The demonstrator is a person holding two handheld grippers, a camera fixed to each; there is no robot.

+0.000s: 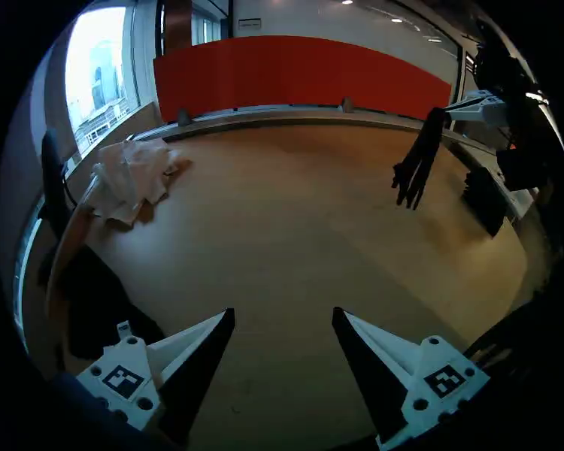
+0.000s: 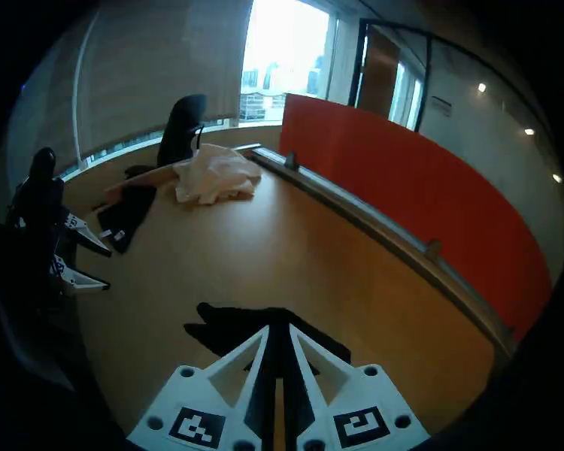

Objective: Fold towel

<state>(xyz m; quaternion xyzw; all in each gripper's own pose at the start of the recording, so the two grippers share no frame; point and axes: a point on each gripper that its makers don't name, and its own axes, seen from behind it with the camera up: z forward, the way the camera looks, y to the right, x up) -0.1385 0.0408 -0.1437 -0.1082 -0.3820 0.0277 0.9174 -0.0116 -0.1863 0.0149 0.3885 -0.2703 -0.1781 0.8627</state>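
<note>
Right gripper (image 2: 279, 331): fingers closed together, clamped on black towel (image 2: 222, 327). In the right gripper view the towel spreads as a dark, irregular shape toward 6 o'clock, just beyond and on either side of the fingertips. In the left gripper view the same towel (image 1: 416, 161) is at 2 o'clock, hanging from the right gripper (image 1: 444, 113) as a narrow, bunched strip. Its lower end splits into several ragged points and looks clear of the table (image 1: 282, 225); no fold visible. Left gripper (image 1: 283, 312): fingers wide apart, nothing between them, over bare wooden tabletop at 6 o'clock of its own view. In the right gripper view it (image 2: 107, 269) sits at 9 o'clock, well apart from the towel, fingers likewise apart. Pale crumpled cloth pile (image 1: 131, 177) on the table at 10 o'clock in the left gripper view, and at 11 o'clock (image 2: 214, 173) in the right gripper view. Another dark cloth (image 2: 128, 210) lies at the table edge near the pile, partly draped over the rim. Red partition (image 1: 297, 75) runs along the far edge of the table. Office chair (image 2: 180, 124) stands beyond the pile, bright window (image 2: 282, 52) behind it.
</note>
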